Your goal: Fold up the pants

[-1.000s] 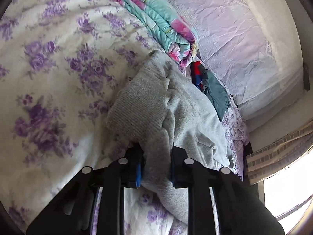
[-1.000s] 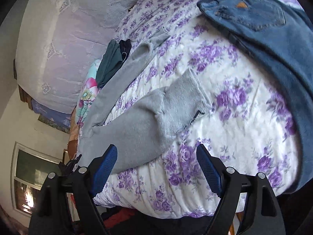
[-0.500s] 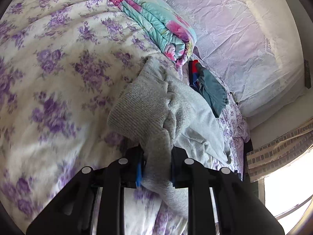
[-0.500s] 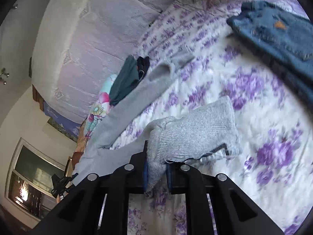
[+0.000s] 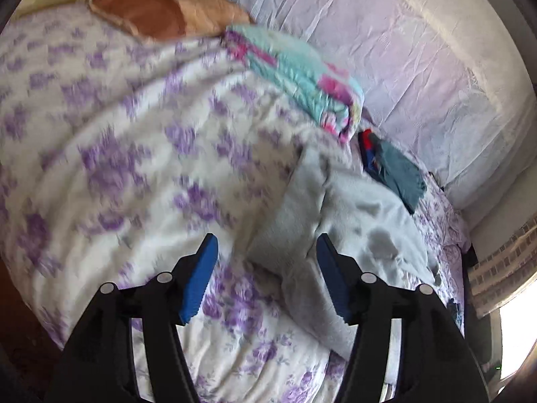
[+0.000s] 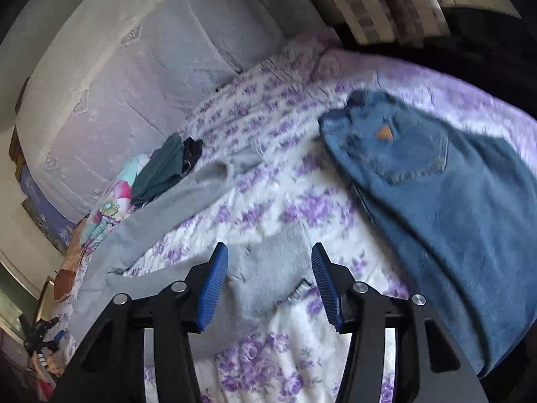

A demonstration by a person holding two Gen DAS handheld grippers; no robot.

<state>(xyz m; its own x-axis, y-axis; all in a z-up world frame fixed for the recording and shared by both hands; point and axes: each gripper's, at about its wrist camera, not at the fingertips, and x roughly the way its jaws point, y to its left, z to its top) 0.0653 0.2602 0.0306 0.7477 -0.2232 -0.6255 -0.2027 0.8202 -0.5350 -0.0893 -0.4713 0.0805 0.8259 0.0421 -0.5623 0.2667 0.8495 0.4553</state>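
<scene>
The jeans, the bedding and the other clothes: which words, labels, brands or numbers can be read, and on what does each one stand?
No text can be read in either view.
jeans: an orange triangle patch on the back pocket, too blurred to show any letters.
folded quilt: flower print only, no words.

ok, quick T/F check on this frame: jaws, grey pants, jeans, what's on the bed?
1. The left gripper is clamped on the grey pants. False: its jaws are opening, with the cloth lying loose between them.
2. The right gripper has its jaws apart over grey cloth. True.
3. The jeans lie on the floral bedspread. True.
4. The jeans are draped over the grey pants. False: they lie apart, with bedspread between.
5. A teal garment lies near the wall. True.
</scene>
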